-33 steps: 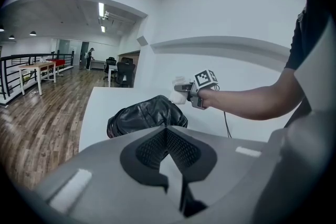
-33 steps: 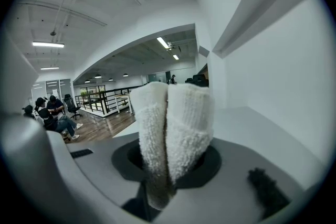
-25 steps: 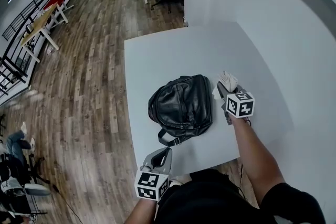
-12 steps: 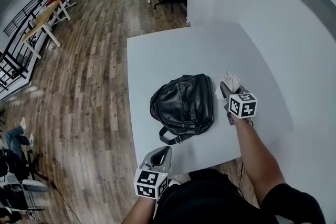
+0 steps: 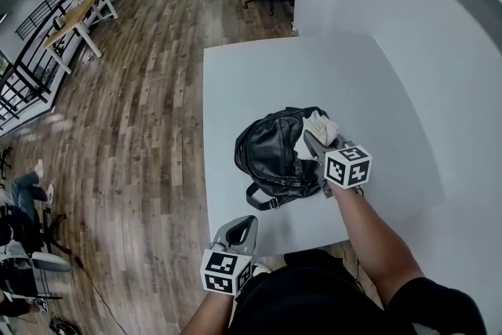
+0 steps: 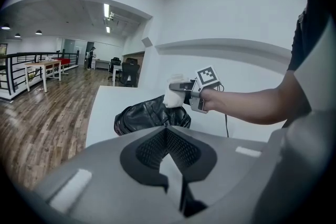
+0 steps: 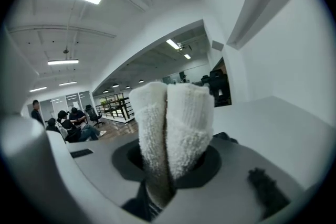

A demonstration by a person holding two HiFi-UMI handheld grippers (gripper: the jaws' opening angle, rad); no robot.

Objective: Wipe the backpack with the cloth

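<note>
Over desk [image 5: 259, 74]: my right hand-held gripper [image 5: 314, 143] grasps cloth [image 5: 320, 124], touching backpack [image 5: 271, 153]; left hand-held gripper [image 5: 245, 225] clenched, empty.

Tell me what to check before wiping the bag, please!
1. Cloth clamped in the right gripper: ok.
2. Cloth over the backpack: ok, at its right side in the head view.
3. Cloth pressing on the backpack: cannot tell.
4. Backpack lying fully on the table: ok.
5. Left gripper steadying the backpack: not ok. It is shut and empty by the near table edge, apart from the backpack.
</note>
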